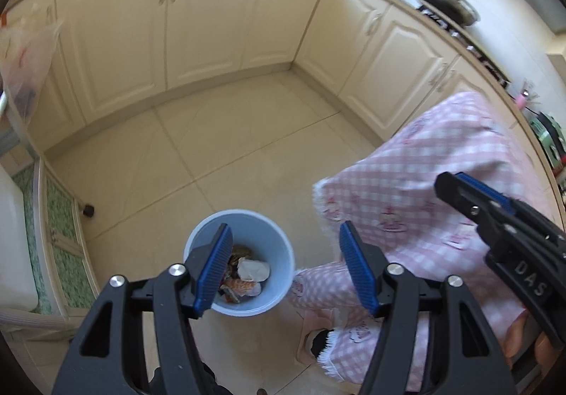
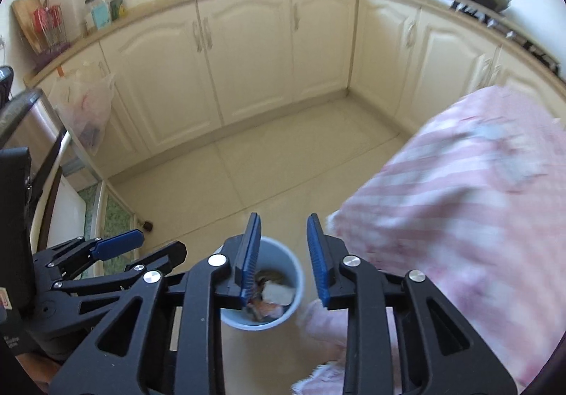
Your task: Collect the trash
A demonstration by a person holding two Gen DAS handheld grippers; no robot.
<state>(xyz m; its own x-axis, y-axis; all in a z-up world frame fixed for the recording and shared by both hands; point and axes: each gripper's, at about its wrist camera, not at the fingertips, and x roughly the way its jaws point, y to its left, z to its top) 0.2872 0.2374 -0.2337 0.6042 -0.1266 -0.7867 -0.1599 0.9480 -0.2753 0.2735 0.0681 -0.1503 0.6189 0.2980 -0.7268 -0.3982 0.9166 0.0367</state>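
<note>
Above the blue bin (image 1: 279,253), the left gripper (image 1: 288,260) gapes wide and empty, the right gripper (image 2: 283,253) narrowly parted, both tilted downward.

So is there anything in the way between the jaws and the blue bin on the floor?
Nothing visible. The blue bin stands open-topped on the floor, trash inside, below the empty left gripper and right gripper. The pink checked clothing hangs beside it, not over it.

A light blue round bin (image 1: 279,274) is seen standing upright on the tiled floor (image 1: 219,147), out from the corner cabinets (image 1: 198,12). Crumpled trash (image 1: 247,274), white and orange bits, is piled at its bottom.
</note>
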